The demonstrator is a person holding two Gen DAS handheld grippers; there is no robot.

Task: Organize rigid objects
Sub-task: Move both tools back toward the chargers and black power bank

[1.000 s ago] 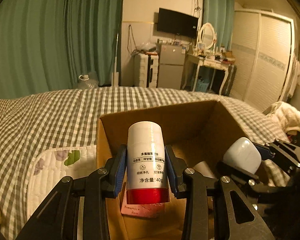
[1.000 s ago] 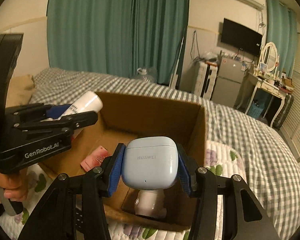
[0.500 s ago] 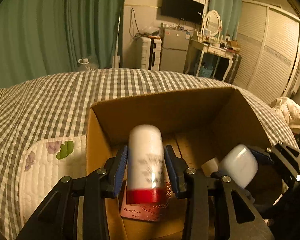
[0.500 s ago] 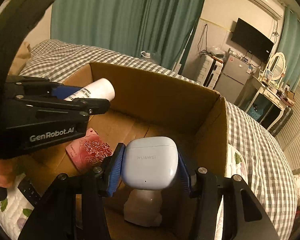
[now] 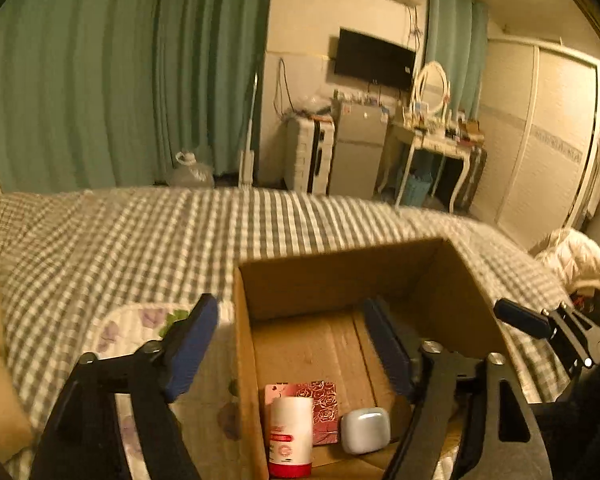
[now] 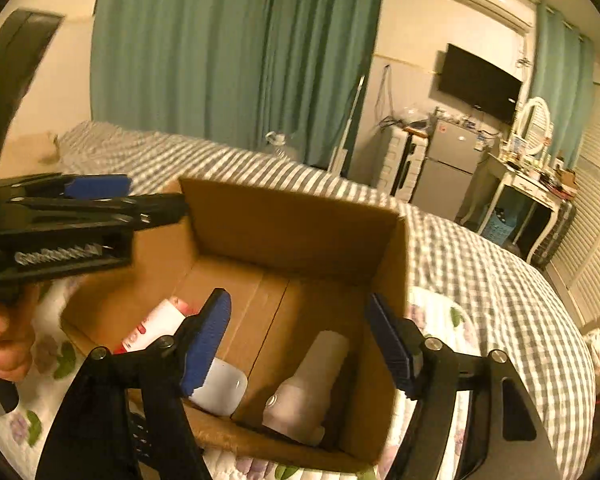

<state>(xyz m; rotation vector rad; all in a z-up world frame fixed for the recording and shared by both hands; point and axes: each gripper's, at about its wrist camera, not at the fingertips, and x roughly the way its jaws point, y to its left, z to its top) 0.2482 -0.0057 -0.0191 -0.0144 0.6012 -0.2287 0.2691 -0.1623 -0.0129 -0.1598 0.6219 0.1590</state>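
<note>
- Checked bed (image 5: 140,240), cardboard box (image 5: 472,304) on top.
- Left gripper (image 5: 292,344), right gripper (image 6: 300,336): jaws just opened, empty.
- Below them, in box: tube (image 5: 290,436), earbud case (image 5: 366,430), both just released, stowed.

A white tube with a red cap (image 5: 290,436) is lying in the cardboard box (image 5: 340,276), overlapping a red rose-patterned card (image 5: 320,408); a pale blue earbud case (image 5: 366,430) is resting at its three o'clock.
</note>
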